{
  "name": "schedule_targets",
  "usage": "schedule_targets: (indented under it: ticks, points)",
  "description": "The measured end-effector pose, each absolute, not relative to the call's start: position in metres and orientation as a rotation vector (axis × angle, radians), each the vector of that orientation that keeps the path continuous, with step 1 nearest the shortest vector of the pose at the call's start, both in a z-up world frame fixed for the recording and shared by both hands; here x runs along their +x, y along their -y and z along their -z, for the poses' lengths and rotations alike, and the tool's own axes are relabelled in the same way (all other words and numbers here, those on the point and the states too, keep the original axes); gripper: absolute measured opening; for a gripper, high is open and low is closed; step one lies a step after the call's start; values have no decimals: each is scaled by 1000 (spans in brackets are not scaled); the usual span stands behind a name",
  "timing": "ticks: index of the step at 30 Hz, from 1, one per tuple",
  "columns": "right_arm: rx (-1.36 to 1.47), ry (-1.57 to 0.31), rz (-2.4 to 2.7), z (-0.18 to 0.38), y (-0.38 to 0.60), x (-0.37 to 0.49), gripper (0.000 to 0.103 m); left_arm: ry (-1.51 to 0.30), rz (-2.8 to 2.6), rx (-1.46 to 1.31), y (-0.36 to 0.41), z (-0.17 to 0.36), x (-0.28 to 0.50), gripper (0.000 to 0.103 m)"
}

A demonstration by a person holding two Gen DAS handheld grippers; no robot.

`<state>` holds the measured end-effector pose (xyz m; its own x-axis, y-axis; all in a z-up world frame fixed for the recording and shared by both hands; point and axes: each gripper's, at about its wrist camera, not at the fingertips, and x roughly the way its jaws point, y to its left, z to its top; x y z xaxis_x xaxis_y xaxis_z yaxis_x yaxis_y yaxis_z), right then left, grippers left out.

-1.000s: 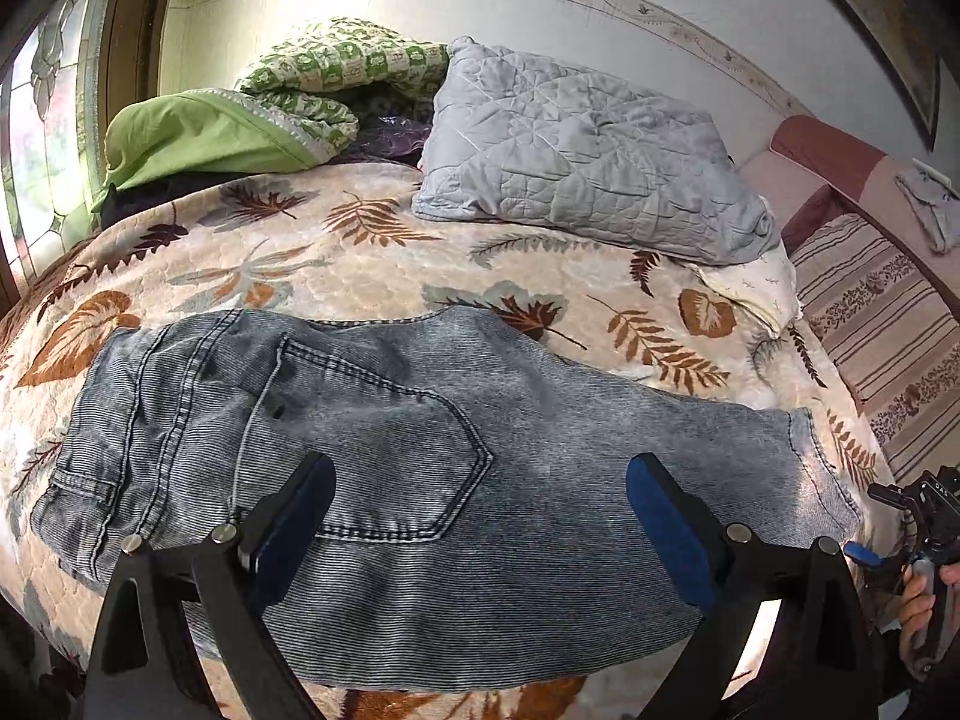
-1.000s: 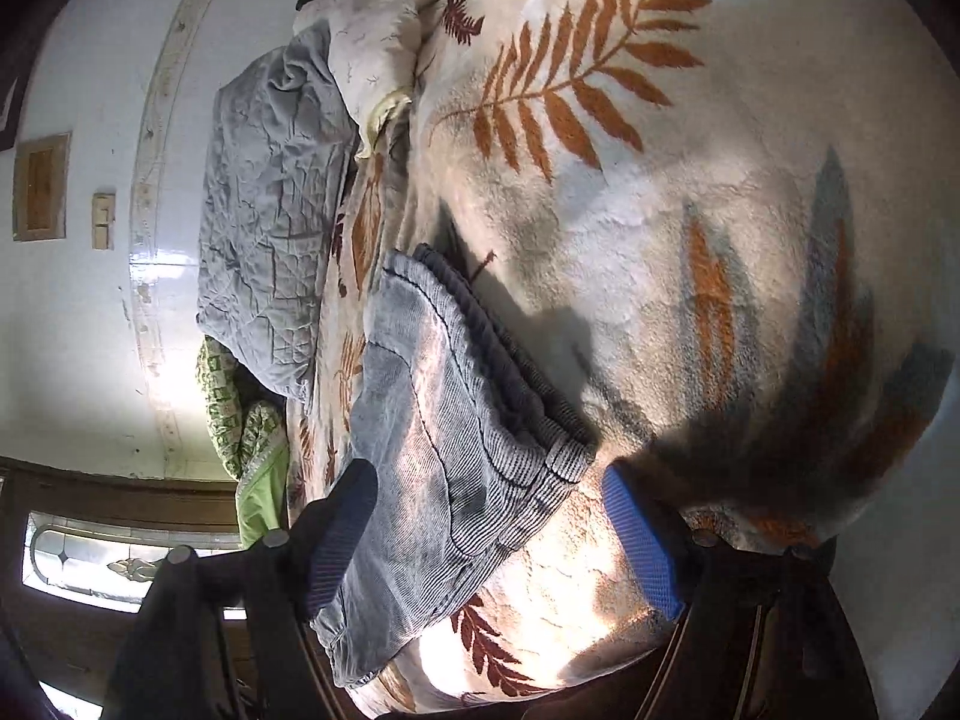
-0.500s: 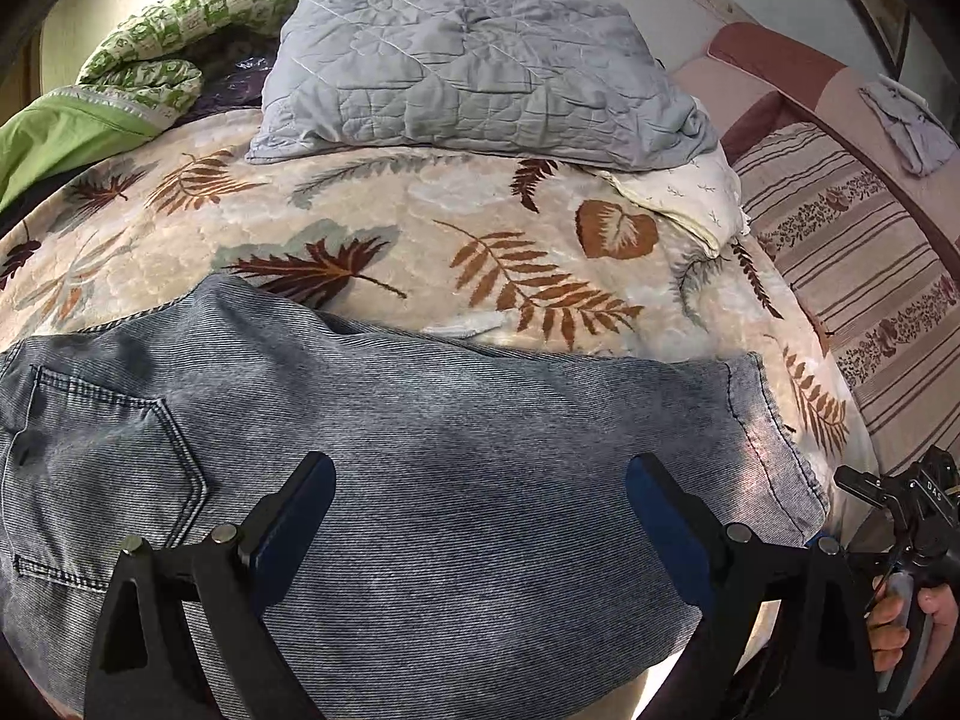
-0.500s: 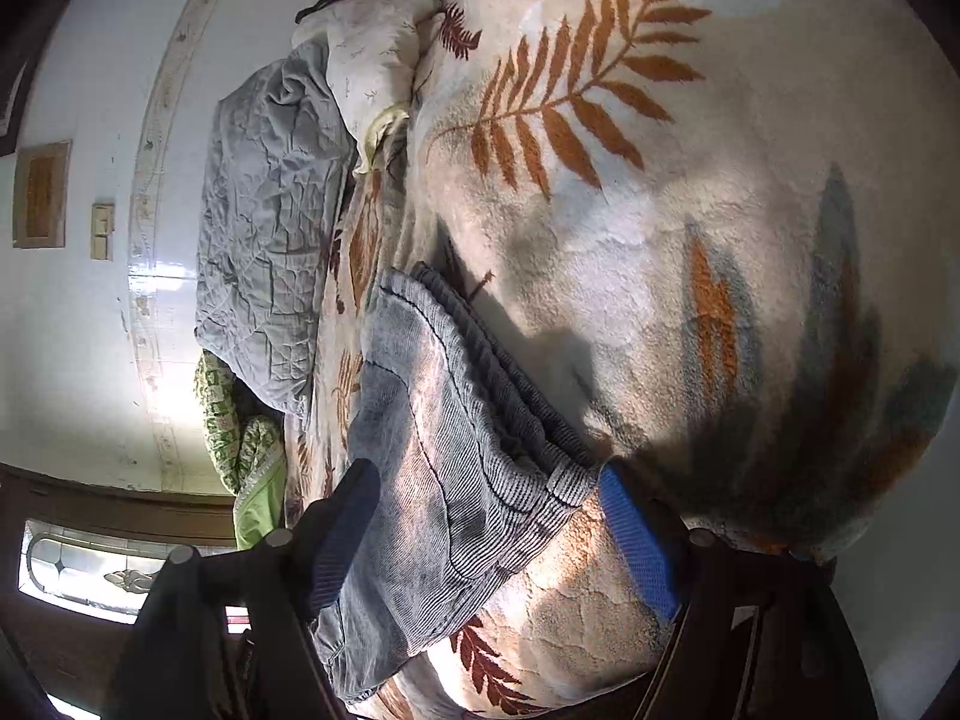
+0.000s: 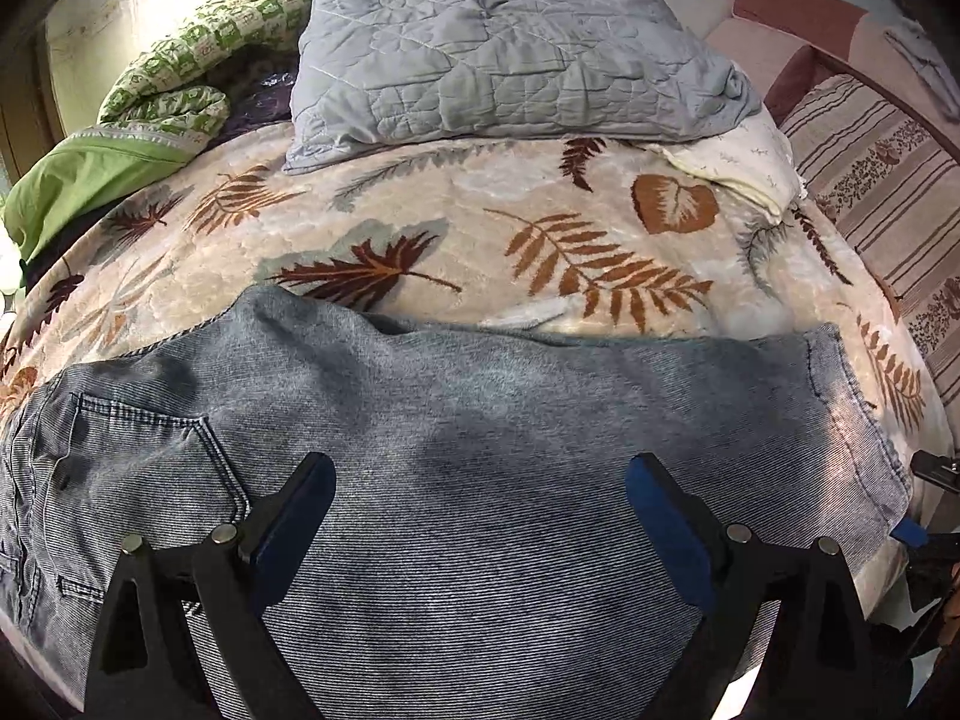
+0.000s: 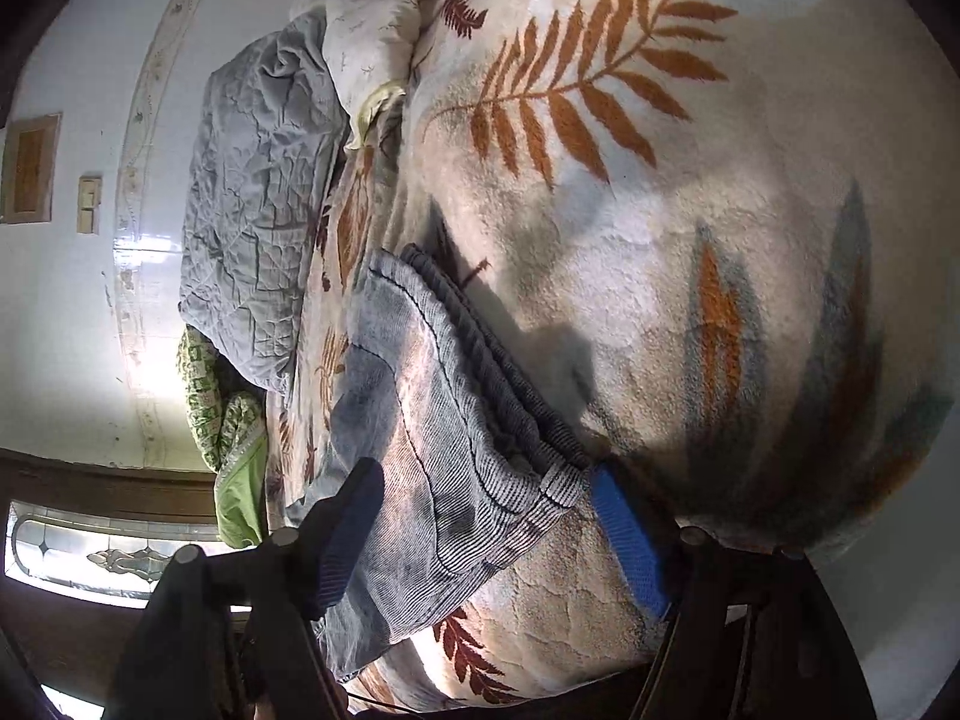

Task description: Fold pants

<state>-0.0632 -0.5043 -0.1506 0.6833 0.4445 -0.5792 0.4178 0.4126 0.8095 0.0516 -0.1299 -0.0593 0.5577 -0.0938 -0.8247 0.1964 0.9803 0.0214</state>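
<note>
Faded, ribbed blue jeans (image 5: 480, 450) lie flat across the leaf-print blanket (image 5: 480, 228), both grippers' jaws spread wide.

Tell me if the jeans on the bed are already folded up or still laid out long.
Laid out long. The jeans stretch from back pocket to hem across the blanket, legs stacked lengthwise, no crosswise fold yet.

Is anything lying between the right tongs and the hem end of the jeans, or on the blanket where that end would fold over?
Nothing visible. The right tongs are open around the hem of the jeans, with only blanket beside it. The jeans' upper surface toward the back pocket is bare; the open left tongs hover above it.
</note>
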Motion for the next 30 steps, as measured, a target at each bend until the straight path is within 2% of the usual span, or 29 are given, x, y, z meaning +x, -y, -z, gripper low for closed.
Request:
schedule_targets:
  ticks: [2, 3, 7, 11, 14, 15, 16, 18, 20, 30]
  points:
    - [1158, -899, -2, 149, 501, -60, 71, -1086, 162, 232, 143, 92, 60, 99]
    - [1138, -917, 15, 147, 500, -58, 67, -1009, 155, 254, 145, 90, 55, 103]
    - [1060, -992, 84, 144, 497, -54, 43, -1008, 182, 214, 139, 73, 51, 102]
    - [1062, -1005, 77, 144, 499, -54, 41, -945, 214, 159, 128, 56, 38, 102]
    - [1085, -993, 80, 145, 502, -55, 42, -1072, 209, 238, 136, 90, 46, 103]
    - [1056, -997, 80, 143, 500, -53, 40, -1032, 212, 218, 134, 92, 44, 103]
    - [1037, -1000, 92, 141, 498, -54, 33, -1018, 211, 220, 135, 92, 42, 103]
    - [958, -1001, 117, 133, 492, -54, 26, -1013, 207, 240, 137, 91, 41, 103]
    - [878, -998, 137, 122, 483, -52, 24, -1009, 212, 243, 136, 93, 40, 103]
    - [533, -799, 69, -4, 392, -38, 22, -1045, 263, 140, 124, 87, 46, 103]
